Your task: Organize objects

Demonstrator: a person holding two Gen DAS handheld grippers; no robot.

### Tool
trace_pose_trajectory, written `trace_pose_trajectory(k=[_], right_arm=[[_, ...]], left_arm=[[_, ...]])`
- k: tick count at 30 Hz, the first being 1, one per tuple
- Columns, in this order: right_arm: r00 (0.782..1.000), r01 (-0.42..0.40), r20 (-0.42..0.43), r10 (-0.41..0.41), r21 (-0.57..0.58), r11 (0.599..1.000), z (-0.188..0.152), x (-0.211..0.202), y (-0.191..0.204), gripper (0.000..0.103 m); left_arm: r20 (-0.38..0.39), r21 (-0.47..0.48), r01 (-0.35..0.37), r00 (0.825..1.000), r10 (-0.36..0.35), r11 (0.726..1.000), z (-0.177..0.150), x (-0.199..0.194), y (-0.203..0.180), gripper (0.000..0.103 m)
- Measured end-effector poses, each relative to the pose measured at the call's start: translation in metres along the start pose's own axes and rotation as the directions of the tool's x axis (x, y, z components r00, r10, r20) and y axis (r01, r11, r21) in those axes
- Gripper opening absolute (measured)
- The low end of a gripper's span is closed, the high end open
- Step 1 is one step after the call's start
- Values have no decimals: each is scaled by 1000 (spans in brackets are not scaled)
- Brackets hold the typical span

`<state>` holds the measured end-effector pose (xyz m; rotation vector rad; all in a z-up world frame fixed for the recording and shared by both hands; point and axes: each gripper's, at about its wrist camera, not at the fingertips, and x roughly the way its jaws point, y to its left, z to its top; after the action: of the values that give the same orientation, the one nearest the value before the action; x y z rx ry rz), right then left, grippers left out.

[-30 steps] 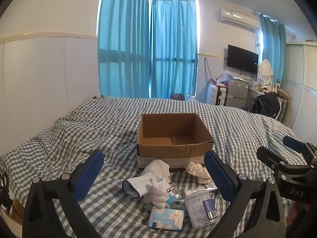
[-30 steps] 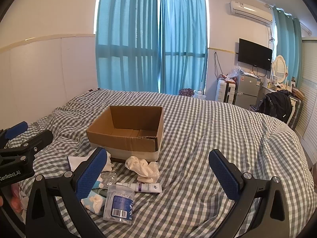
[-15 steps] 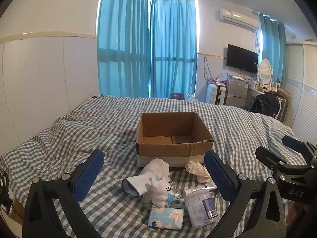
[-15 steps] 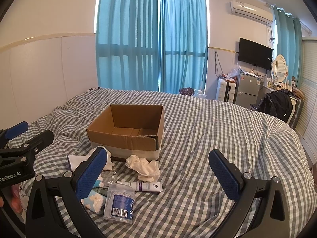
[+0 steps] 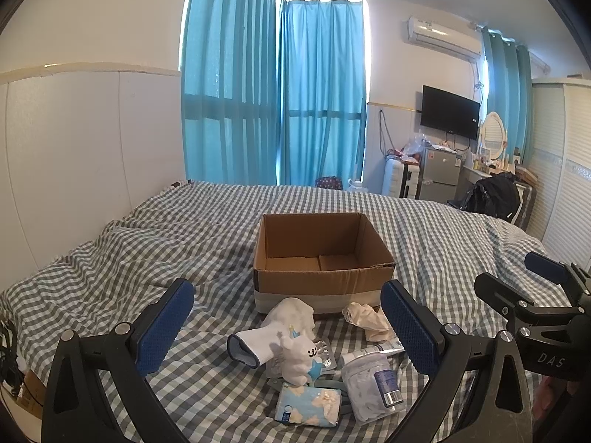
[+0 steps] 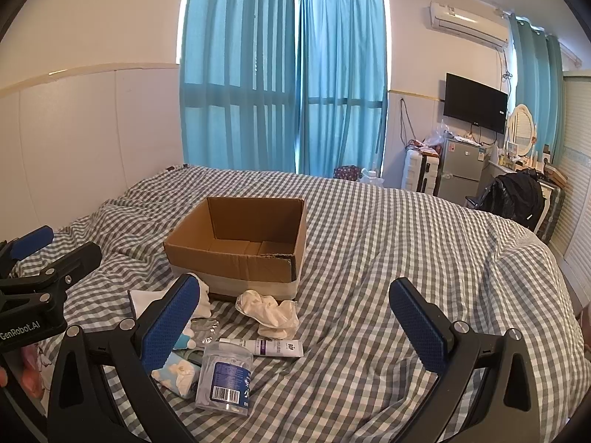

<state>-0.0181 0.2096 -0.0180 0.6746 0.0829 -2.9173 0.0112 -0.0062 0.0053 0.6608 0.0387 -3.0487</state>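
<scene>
An open, empty cardboard box (image 5: 321, 258) (image 6: 240, 243) stands on the checked bed. In front of it lie a white sock (image 5: 273, 328), a white plush toy (image 5: 299, 358), a tissue pack (image 5: 308, 404), a clear plastic jar (image 5: 371, 380) (image 6: 225, 376), a white tube (image 6: 262, 347), a blister pack (image 6: 205, 330) and a crumpled cream cloth (image 5: 365, 319) (image 6: 269, 312). My left gripper (image 5: 288, 325) is open above the pile, holding nothing. My right gripper (image 6: 295, 317) is open to the right of the pile, holding nothing.
The bed (image 6: 406, 243) meets a white panel wall (image 5: 74, 155) on the left. Blue curtains (image 5: 277, 92) hang behind. A small fridge (image 6: 461, 170), a suitcase, a TV and a chair with a black bag (image 6: 517, 199) stand at the far right.
Both views have shifted very slightly; the box and the pile sit a touch higher in frame. Nothing was taken hold of or let go.
</scene>
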Motion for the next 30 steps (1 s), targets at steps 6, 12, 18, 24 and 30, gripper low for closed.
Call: trace_pose_trajectory(k=[6,12,18,24,30], right_arm=[[1000,-3,6,3,-4,1000,1,-4,2,103],[1000,-4,20,4,-3,1000,3,-10,5,103],[1000,-5,16,5,-8,1000,4,-13,7,103],[997,-26,-70,25,-20,999,-13,3,15,103],[985,-20,-173,13,-38,999,-41,32,21,103]], left_arm=[[5,-1,1,1000,-1,1000,1,-3,1,103],[13,-3,1,1000,-1,1000,2,-7,2,103],[-25,20,-21,999,22,1000,-7,1,1,103],[-176,67,-31,984,43,997,-53,39,-1,103],[-323,115,11,946,27,993,-107,77,-9,102]])
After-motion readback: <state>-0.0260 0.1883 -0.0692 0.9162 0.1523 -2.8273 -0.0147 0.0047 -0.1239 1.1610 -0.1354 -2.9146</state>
